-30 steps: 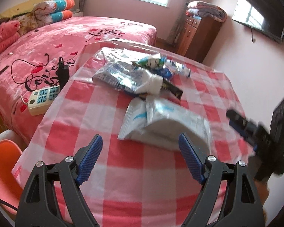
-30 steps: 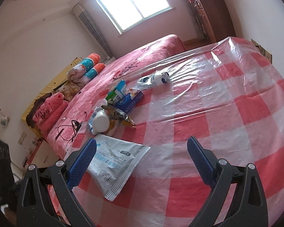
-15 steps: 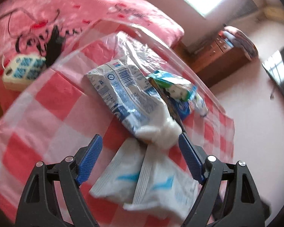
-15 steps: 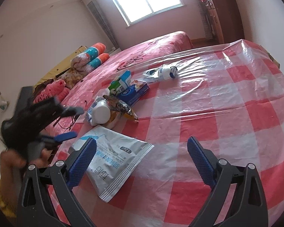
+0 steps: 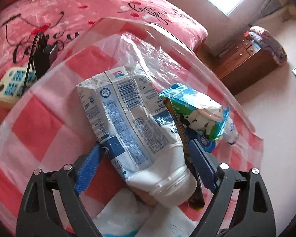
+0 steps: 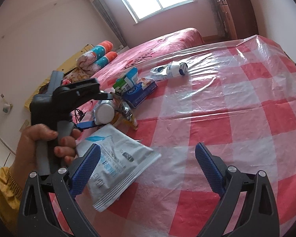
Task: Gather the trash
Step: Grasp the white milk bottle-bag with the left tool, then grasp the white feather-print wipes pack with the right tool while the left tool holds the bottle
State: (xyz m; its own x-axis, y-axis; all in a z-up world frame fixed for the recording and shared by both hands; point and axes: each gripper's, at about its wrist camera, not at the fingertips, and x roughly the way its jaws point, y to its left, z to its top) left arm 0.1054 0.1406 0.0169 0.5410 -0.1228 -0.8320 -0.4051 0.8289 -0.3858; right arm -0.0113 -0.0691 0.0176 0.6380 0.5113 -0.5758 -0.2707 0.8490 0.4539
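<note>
Crumpled white plastic bottle, printed with blue text and a barcode, lying on its side between the 2 spread blue fingers of the left gripper. Its threaded, capless neck points toward the camera, and its flattened base points away. Whether either ribbed pad actually touches the bottle cannot be told; the jaws stand wide on both flanks. In the right wrist view the same bottle shows its round white neck between the left gripper's fingers, which a bare hand in a yellow sleeve holds by the handle.

Behind the bottle: a green-and-white carton, creased and folded, and a dark foil wrapper pressed against the bottle's right side. A flat white pouch with blue print lies just in front of the neck.

Right gripper open, nothing between its 2 blue pads; the white pouch, glossy with a ribbed sealed edge, lies partly under its left finger. A blue box and a small crushed bottle lie farther off.

Table covered in a red-and-white checked cloth under clear wrinkled plastic film.
</note>
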